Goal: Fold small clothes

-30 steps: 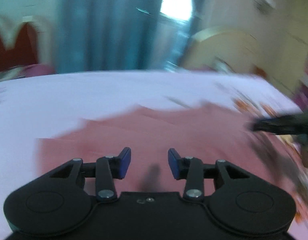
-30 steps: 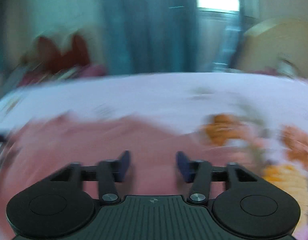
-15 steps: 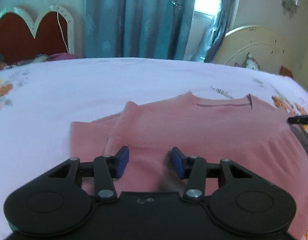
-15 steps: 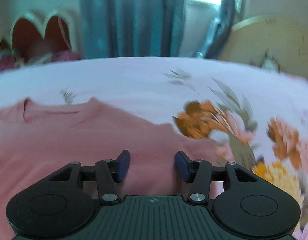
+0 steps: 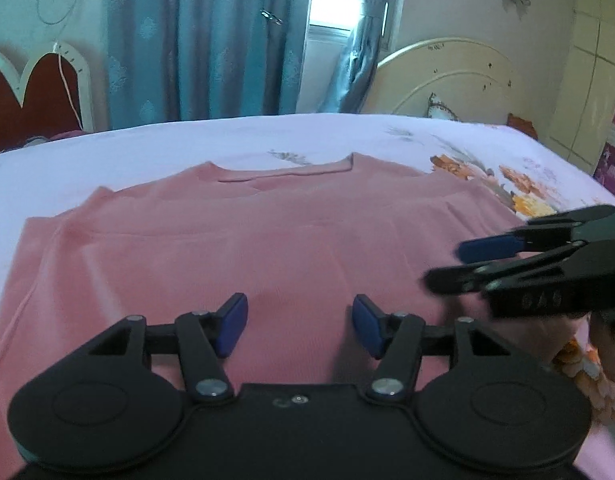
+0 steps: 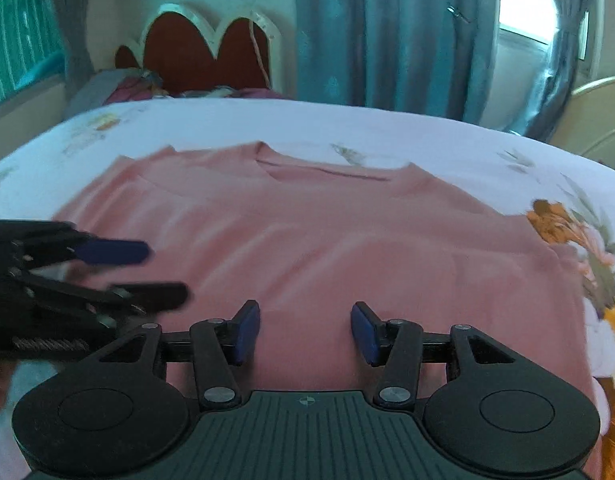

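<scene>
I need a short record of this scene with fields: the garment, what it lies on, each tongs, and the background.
garment: pink top, spread flat, neckline at the far side
surface: bed sheet, white with flower print
left tongs: opening, nothing between the pads, over the near part of the top
right tongs: open, nothing held, over the near part of the top
background: blue curtains, red headboard
</scene>
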The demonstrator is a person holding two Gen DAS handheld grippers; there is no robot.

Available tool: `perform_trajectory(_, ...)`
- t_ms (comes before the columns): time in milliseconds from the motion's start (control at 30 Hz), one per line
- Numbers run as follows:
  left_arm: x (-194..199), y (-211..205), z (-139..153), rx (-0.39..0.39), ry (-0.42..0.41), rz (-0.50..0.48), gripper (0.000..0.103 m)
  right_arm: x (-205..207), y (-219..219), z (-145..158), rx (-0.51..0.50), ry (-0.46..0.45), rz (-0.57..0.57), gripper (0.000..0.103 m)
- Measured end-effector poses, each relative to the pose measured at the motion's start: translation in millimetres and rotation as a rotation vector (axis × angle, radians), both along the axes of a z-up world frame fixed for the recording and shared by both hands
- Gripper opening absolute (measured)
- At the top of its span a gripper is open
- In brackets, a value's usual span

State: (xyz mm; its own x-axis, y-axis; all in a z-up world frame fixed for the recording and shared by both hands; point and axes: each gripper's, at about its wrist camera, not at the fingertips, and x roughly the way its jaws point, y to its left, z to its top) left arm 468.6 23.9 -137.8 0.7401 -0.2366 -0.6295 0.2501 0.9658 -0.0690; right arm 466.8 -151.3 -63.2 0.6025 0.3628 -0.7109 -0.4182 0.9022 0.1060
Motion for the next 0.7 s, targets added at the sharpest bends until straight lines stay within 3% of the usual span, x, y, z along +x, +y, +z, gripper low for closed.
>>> perform_trajectory(100,-2.5,17.3,-0.5,0.044,0.000,0.063,0.058,3.6,-26.0,-1.3,-0.041,0.020,-0.100,0.050)
perform_trajectory(267,-19.8,55.9,-2.0,0.047,0.037,0.170,0.057,-4.8,-40.7,10.2,-0.054,0.015,-0.141,0.050)
perform_trajectory(400,-37.6,43.8,10.5,0.039,0.005,0.160,0.057,-27.3,-22.8,31.8,0.028,-0.020,-0.071,0.050)
perform_trajectory(700,-57.6,2.3,13.4,0.025,-0.002,0.120,0.057,-54.6,30.9,20.3,0.058,0.035,0.050,0.050)
